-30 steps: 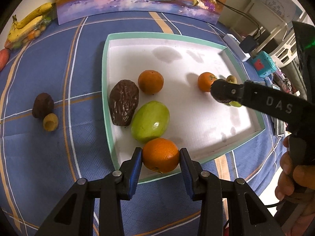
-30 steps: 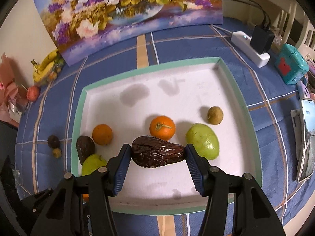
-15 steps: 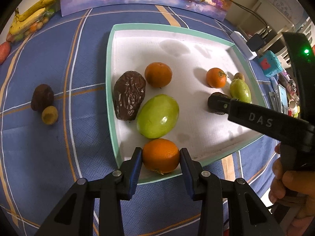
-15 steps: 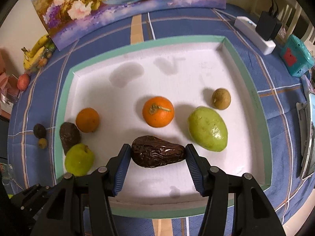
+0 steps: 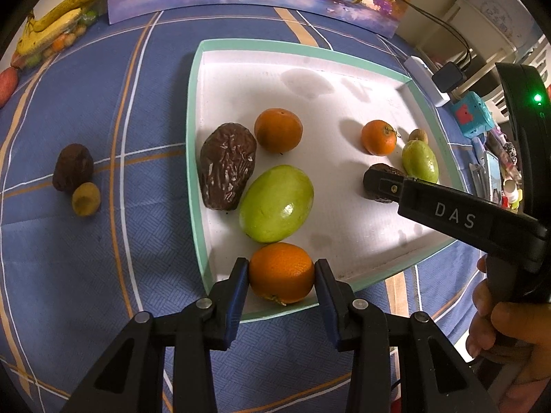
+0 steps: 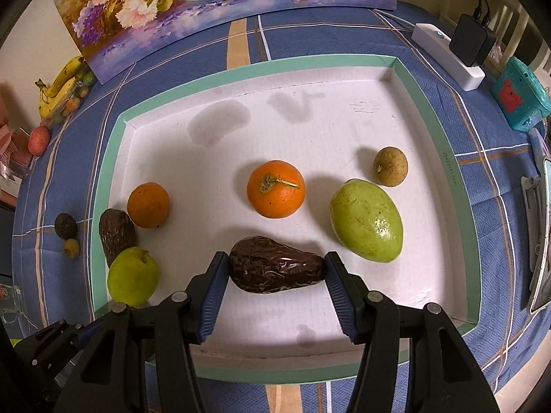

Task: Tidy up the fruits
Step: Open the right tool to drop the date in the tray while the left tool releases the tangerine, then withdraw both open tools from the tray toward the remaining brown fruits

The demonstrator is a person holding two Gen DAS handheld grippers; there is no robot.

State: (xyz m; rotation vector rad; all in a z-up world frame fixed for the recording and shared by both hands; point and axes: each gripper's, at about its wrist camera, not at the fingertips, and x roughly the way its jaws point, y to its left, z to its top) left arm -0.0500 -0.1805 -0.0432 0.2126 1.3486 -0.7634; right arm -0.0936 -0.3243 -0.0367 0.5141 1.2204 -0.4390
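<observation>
- Your left hand-held gripper [image 5: 281, 273] is clamped on an orange [image 5: 281, 272], both blue pads pressed to its sides, at the near corner of the white tray [image 5: 196, 172].
- Just beyond that orange lies a green mango [image 5: 275, 204], with a wrinkled dark avocado [image 5: 227, 167] touching its left side and a second orange [image 5: 278, 130] behind them.
- Your right hand-held gripper [image 6: 277, 270] is clamped end to end on another dark avocado [image 6: 275, 265], low over the tray floor; whether the fruit touches the floor cannot be told.
- Ahead of that avocado sits an orange with a stem [image 6: 275, 189]; to its right a second green mango [image 6: 365, 220] and a small brown round fruit [image 6: 390, 166].
- The tray rests on a surface covered by a blue plaid cloth [image 5: 69, 258].
- Outside the tray, on the left, a small dark fruit [image 5: 73, 167] and a small yellow fruit [image 5: 86, 198] touch each other.
- At the far edge stands a flower painting [image 6: 206, 7], with bananas [image 6: 60, 84] beside it and a white power strip [image 6: 447, 55] to the right.
</observation>
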